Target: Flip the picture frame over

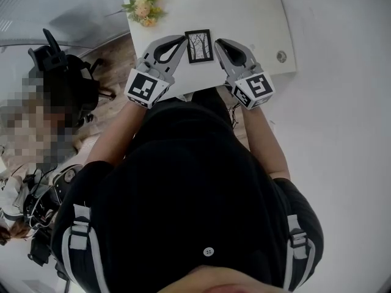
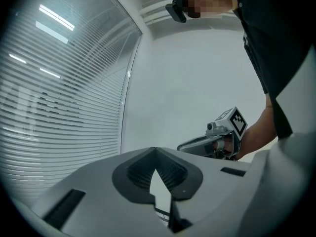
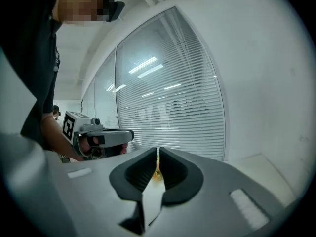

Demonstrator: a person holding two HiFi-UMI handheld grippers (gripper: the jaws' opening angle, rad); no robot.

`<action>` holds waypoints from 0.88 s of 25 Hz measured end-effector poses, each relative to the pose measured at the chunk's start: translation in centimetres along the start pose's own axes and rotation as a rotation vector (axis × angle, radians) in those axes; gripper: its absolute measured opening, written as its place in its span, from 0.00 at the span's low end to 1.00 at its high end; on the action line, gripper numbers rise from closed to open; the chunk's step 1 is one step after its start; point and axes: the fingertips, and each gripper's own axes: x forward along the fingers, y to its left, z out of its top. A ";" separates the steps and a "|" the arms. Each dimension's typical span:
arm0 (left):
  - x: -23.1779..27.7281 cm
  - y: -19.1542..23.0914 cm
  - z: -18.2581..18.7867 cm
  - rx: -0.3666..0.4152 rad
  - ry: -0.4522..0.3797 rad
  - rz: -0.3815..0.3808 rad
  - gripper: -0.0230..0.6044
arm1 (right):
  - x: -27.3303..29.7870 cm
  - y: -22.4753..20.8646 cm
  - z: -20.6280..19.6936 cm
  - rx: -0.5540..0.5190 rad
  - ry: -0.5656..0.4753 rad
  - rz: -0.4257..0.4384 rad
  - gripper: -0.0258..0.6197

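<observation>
The picture frame [image 1: 199, 46] lies flat on the white table [image 1: 244, 17] near its front edge, black-rimmed, with a drawing of trees facing up. My left gripper [image 1: 182, 40] hovers just left of the frame and my right gripper [image 1: 219, 43] just right of it, both held up off the table and touching nothing. In the left gripper view the jaws meet at their tips [image 2: 155, 150] with nothing between them, and the right gripper [image 2: 217, 138] shows beyond. The right gripper's jaws [image 3: 158, 154] stand together with only a hairline gap, and the left gripper [image 3: 101, 136] shows at the left.
A small bunch of yellow and white flowers [image 1: 145, 5] lies at the table's far left corner. A round cable grommet [image 1: 281, 56] sits near its right edge. A black office chair [image 1: 61, 72] and a seated person are on the floor at the left. Window blinds [image 3: 168, 107] fill the wall.
</observation>
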 end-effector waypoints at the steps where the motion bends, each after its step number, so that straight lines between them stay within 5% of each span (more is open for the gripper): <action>1: 0.0 -0.1 0.3 0.003 0.001 -0.002 0.04 | -0.3 0.1 0.6 -0.014 -0.010 -0.003 0.08; 22: 0.9 -0.2 4.2 0.040 -0.036 -0.023 0.04 | -0.8 0.1 6.5 -0.100 -0.113 -0.018 0.06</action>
